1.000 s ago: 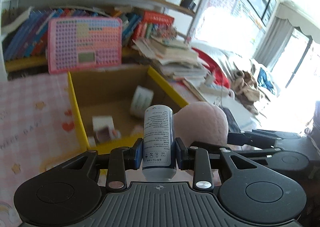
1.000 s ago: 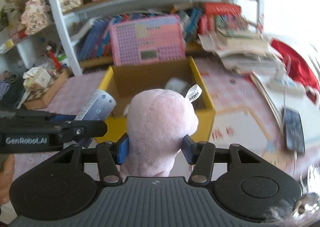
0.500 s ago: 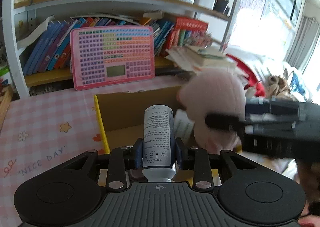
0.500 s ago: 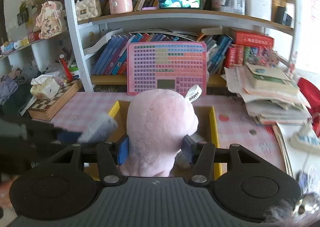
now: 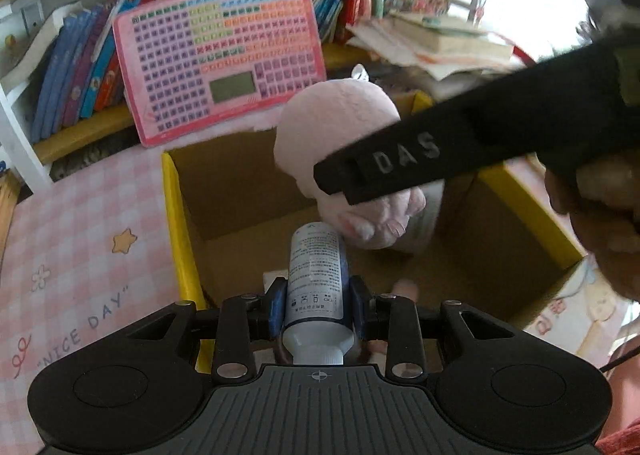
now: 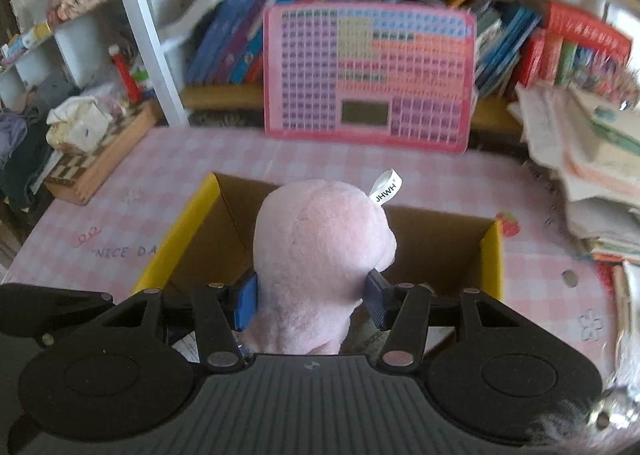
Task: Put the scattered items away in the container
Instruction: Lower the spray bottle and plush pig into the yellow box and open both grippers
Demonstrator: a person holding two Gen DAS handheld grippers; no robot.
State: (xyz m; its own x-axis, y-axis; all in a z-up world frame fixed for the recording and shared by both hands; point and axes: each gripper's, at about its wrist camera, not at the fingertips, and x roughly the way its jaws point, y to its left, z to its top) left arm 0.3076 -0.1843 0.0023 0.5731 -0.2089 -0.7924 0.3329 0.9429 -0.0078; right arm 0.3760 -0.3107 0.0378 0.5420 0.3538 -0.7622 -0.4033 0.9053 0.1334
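My left gripper (image 5: 317, 309) is shut on a white spray bottle (image 5: 317, 275) with small print, holding it over the near left part of the open yellow-rimmed cardboard box (image 5: 176, 223). My right gripper (image 6: 312, 297) is shut on a pink plush toy (image 6: 320, 251) with a white tag, above the same box (image 6: 180, 239). In the left wrist view that plush toy (image 5: 332, 135) hangs over the box's middle, and the right gripper's black finger (image 5: 460, 151) crosses in front of it. A few small items lie on the box floor, mostly hidden.
A pink keypad toy (image 6: 370, 77) leans on the bookshelf behind the box. A stack of books and papers (image 6: 592, 159) lies at the right, a chessboard box (image 6: 96, 155) at the left. The pink checked tablecloth (image 5: 68, 239) surrounds the box. A hand (image 5: 600, 215) grips the right tool.
Both grippers have moved forward and tipped down, from short of the box's near edge to over its inside, each still holding its item. The right one now crosses the left wrist view close up.
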